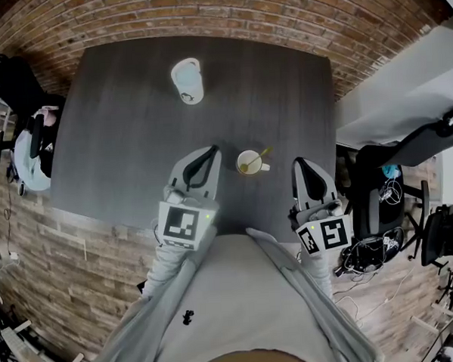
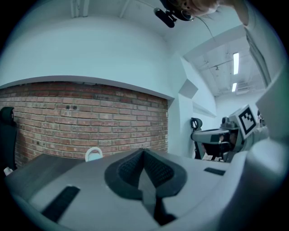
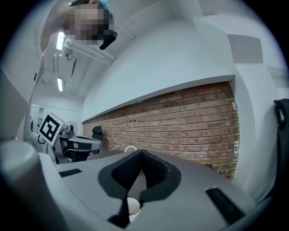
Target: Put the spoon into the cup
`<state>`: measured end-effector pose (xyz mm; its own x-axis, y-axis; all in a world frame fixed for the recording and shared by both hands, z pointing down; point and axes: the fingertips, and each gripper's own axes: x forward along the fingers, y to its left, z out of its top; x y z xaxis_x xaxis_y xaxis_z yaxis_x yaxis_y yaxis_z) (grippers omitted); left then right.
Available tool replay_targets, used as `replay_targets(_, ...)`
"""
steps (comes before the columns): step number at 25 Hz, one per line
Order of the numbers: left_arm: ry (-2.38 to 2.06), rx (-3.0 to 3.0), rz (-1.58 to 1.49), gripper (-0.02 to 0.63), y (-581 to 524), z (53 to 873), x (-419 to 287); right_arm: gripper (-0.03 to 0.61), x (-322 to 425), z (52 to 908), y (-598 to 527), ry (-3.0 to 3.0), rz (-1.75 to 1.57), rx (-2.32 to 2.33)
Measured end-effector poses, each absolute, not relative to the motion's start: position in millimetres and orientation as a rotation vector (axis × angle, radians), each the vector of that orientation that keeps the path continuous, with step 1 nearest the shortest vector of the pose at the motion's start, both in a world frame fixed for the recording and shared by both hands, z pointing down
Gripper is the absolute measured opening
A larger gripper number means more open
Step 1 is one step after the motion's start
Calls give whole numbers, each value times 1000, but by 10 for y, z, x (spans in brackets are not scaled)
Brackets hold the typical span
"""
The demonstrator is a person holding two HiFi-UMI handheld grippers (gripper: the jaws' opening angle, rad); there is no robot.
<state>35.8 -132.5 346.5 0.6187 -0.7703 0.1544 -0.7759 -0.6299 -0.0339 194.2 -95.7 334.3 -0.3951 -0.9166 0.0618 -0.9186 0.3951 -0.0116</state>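
Observation:
A small white cup [image 1: 248,162] stands on the dark table [image 1: 118,129] between my two grippers, and a yellowish spoon [image 1: 264,154] rests in it with its handle leaning over the rim to the upper right. My left gripper [image 1: 212,150] lies just left of the cup, shut and holding nothing; its pads meet at the tip of the left gripper [image 2: 143,153]. My right gripper [image 1: 297,164] sits to the right of the cup, also shut and holding nothing. In the right gripper view the cup [image 3: 133,207] shows through the gap below the closed right gripper [image 3: 141,152].
A taller white cup [image 1: 186,80] stands near the far middle of the table, also visible as a white cup [image 2: 93,154] beyond the left jaws. A brick wall [image 1: 225,10] runs behind the table. Office chairs stand at the left [image 1: 13,89] and right [image 1: 414,148].

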Motion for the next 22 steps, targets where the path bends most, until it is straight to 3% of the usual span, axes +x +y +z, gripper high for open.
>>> replay_targets(22,-1348,2789,272,20,-1358,3540,329,17,1976,3414,-998,-2561,100,1707)
